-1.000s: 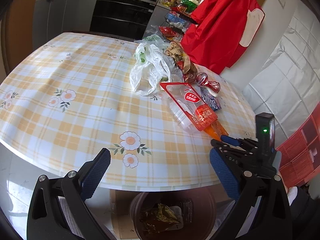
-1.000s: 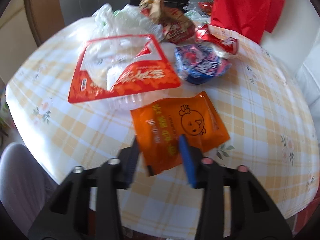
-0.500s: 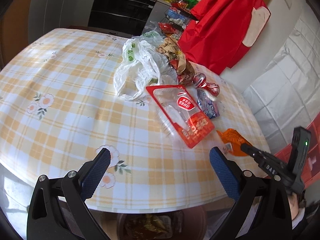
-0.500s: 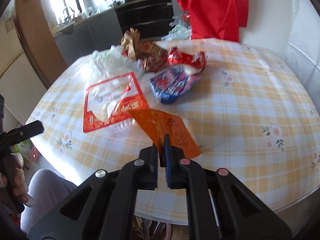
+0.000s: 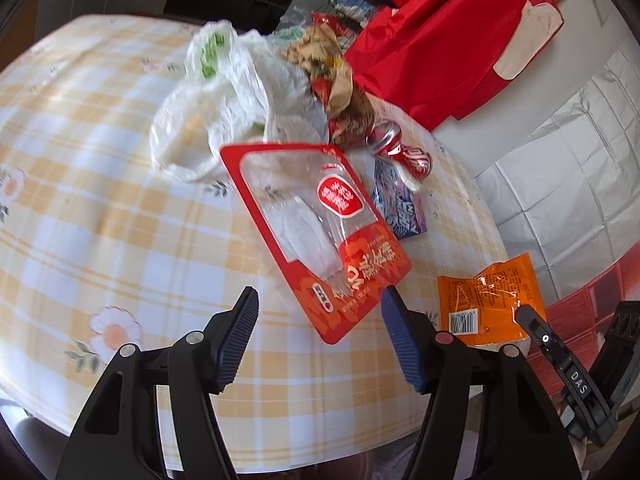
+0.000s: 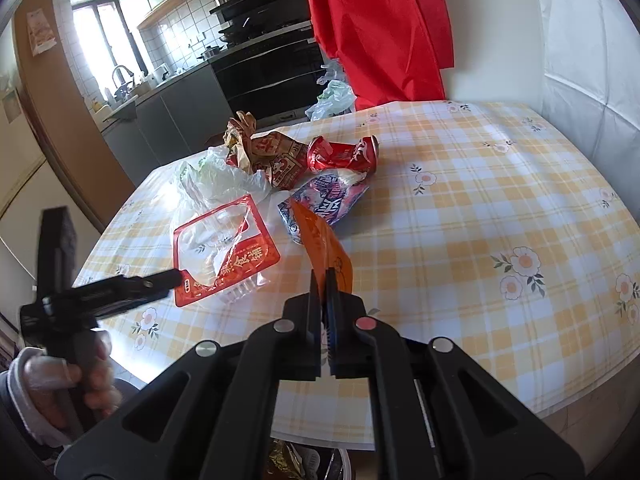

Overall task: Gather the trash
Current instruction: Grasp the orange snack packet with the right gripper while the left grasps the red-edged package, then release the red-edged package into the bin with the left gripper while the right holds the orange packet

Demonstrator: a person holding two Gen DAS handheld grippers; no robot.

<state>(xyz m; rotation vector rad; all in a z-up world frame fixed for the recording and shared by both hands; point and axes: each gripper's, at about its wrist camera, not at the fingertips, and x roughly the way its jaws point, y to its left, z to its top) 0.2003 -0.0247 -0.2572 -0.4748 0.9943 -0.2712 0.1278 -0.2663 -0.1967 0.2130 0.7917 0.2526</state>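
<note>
Gripping a flat orange foil snack packet (image 6: pixel 326 246), the right gripper (image 6: pixel 325 304) has its jaws clenched on the packet's near edge; the packet stands on edge, lifted off the round table with a yellow-and-white checked flower-print cloth (image 6: pixel 500 208). In the left wrist view the same orange packet (image 5: pixel 490 298) hangs beyond the table's edge, barcode side showing.

Left gripper (image 5: pixel 320 334): released, jaws wide apart, holding nothing, poised over the near edge of the table (image 5: pixel 100 220) with the corner of the red-bordered clear plastic food bag (image 5: pixel 316 220) between its blue-padded fingers (image 5: pixel 238 336); contact cannot be confirmed.

Landmark: red-bordered bag (image 6: pixel 222 252), lying flat near the table's near edge.
- Crumpled white thin plastic shopping bag (image 5: pixel 224 104), just behind the red-bordered bag, touching it.
- Blue-and-white printed snack wrapper (image 6: pixel 328 196), just beside the red-bordered bag, toward the table's centre.
- Crushed red drinks can (image 6: pixel 344 154), behind the blue wrapper, touching it.
- Crumpled brown-and-red paper food wrapper (image 6: pixel 264 150), behind the red-bordered bag, between the white bag and the can.

Beneath the table's near edge: round bin (image 6: pixel 304 460), partly seen, with wrappers inside.

Background: red cloth garment (image 6: pixel 380 28) hanging behind the table.
</note>
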